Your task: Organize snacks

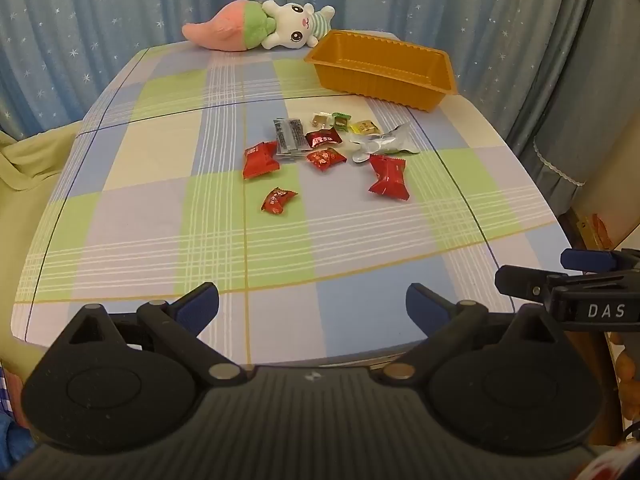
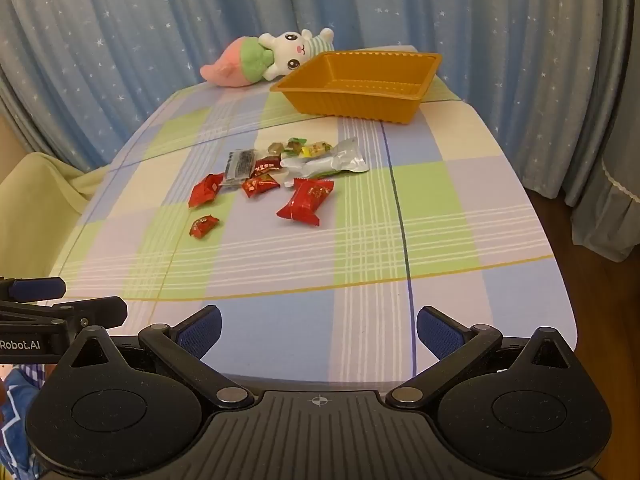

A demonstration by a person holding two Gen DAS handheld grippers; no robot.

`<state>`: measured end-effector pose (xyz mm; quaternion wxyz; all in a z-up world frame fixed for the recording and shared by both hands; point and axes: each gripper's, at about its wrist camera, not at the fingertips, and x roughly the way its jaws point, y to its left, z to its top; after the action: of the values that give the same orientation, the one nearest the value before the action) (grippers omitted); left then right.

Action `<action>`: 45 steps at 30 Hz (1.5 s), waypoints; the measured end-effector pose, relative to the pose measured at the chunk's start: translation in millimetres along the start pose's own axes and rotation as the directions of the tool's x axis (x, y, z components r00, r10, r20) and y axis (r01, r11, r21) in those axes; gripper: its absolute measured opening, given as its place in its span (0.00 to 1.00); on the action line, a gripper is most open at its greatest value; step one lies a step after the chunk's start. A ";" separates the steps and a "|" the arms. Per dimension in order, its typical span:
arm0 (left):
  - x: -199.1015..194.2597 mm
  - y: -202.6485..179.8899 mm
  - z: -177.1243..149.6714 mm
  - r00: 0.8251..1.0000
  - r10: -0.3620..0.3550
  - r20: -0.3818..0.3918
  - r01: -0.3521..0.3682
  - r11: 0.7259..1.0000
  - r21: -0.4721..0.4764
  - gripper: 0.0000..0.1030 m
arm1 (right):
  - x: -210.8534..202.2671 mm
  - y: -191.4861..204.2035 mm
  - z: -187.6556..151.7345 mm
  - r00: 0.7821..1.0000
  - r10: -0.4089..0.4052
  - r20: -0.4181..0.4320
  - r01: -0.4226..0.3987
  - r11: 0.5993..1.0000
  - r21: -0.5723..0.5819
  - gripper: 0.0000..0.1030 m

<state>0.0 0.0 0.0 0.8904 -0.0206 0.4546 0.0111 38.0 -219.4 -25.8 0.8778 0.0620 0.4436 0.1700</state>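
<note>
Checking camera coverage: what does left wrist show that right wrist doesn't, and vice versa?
Left wrist only: the right gripper at its right edge, marked "DAS".
Right wrist only: the left gripper at its left edge, marked "Robot.AI", and bare wooden floor on the right.
Both: checked tablecloth, empty orange tray, the scattered snacks, plush toy, star curtain. Both grippers are open and empty.
</note>
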 end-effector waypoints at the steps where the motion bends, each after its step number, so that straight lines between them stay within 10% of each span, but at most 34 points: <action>1: 0.0 -0.1 0.0 1.000 0.001 0.001 -0.001 1.000 0.001 0.97 | 0.0 0.3 -0.1 1.000 0.002 0.000 -0.002 1.000 0.001 1.00; 45: -1.9 2.9 -2.1 1.000 -0.007 0.004 0.007 1.000 -0.001 0.97 | -3.4 5.9 -3.1 1.000 -0.002 0.005 0.002 1.000 -0.003 1.00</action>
<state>-2.9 2.8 0.2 0.8913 -0.0226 0.4528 0.0080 32.2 -215.1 -23.5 0.8791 0.0608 0.4412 0.1695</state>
